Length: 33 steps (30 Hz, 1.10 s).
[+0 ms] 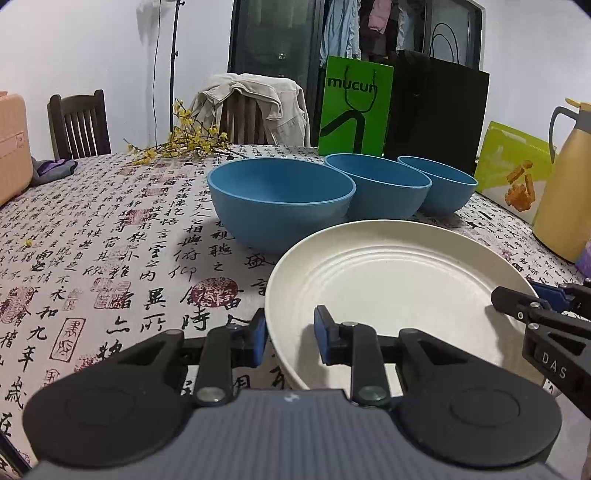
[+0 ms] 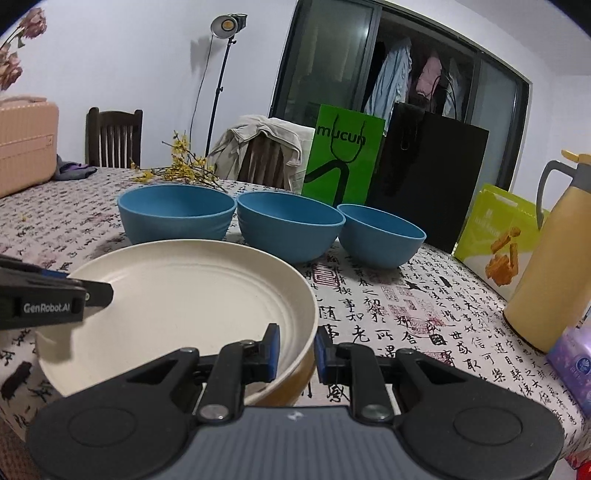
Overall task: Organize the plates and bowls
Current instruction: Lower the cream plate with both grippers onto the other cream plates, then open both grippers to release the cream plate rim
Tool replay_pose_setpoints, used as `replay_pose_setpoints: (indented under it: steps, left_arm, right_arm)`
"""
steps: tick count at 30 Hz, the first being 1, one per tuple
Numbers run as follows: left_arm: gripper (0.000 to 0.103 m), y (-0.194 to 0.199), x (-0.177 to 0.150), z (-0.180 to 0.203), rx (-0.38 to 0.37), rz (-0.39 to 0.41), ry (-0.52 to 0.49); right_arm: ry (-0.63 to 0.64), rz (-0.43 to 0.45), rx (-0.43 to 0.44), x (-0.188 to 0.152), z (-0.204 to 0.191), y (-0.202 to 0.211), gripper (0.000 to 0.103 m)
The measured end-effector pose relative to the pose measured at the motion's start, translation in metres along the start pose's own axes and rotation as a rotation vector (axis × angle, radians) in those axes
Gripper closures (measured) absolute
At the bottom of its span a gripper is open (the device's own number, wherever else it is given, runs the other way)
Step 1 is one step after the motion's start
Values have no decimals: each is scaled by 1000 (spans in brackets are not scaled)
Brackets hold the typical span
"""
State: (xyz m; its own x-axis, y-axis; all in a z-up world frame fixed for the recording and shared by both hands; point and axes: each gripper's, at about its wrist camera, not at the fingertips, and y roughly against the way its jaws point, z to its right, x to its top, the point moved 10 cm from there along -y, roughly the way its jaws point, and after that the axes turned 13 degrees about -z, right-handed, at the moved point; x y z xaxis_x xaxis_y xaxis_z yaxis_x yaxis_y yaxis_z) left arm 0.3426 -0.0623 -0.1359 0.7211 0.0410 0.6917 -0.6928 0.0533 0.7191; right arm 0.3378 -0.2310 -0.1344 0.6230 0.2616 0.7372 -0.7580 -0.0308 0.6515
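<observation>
Both hand-held grippers (image 1: 290, 339) (image 2: 297, 352) pinch the cream plate (image 2: 192, 295); only the right view shows a lamp (image 2: 227, 24).

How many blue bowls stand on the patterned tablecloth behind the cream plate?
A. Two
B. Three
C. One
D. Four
B: three blue bowls stand in a row behind the cream plate, seen in both wrist views.

"mucun" on green bag (image 1: 355, 107); "GenRobot.AI" on left claw (image 2: 51, 307); "DAS" on right claw (image 1: 552, 363).
</observation>
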Motion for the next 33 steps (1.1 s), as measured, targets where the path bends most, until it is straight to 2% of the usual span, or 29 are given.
replay_pose_setpoints:
  steps: [3, 8, 16, 19, 20, 22, 23, 24, 25, 27, 28, 29, 30, 33]
  left_arm:
    - [76, 0, -1, 1, 10, 4, -12]
    - [76, -1, -1, 3, 26, 11, -25]
    - [76, -1, -2, 2, 15, 11, -15]
    - [70, 0, -1, -1, -6, 11, 4]
    - [66, 1, 0, -3, -9, 13, 11]
    - [59, 5, 3, -8, -6, 29, 22]
    - [54, 7, 4, -10, -9, 35, 29]
    - [48, 9, 5, -13, -12, 40, 40]
    - [44, 12, 6, -17, -14, 46, 52]
    - [26, 17, 7, -24, -13, 66, 76]
    - [21, 20, 7, -28, -7, 77, 87]
    - [10, 23, 8, -32, 6, 87, 101]
    - [0, 26, 8, -37, 20, 100, 119]
    - [0, 38, 9, -43, 12, 145, 146]
  right_arm:
    - [5, -5, -3, -1, 0, -1, 83]
    - [68, -1, -57, -4, -5, -1, 81]
    - [92, -17, -82, -9, -5, -11, 80]
    - [87, -11, -73, -9, -5, -10, 78]
    - [78, -9, -60, -8, -4, -9, 74]
    - [50, 1, -23, -6, -3, -7, 58]
    - [35, 9, -7, -5, -2, -5, 45]
    - [19, 23, 6, -3, 0, -3, 37]
    - [10, 33, 14, -2, 1, -1, 34]
    - [-8, 51, 36, 1, 3, 2, 19]
    - [-17, 58, 48, 2, 3, 3, 14]
    - [-28, 67, 60, 3, 4, 5, 7]
    - [-37, 73, 65, 4, 5, 6, 4]
    - [-66, 87, 76, 8, 10, 8, 0]
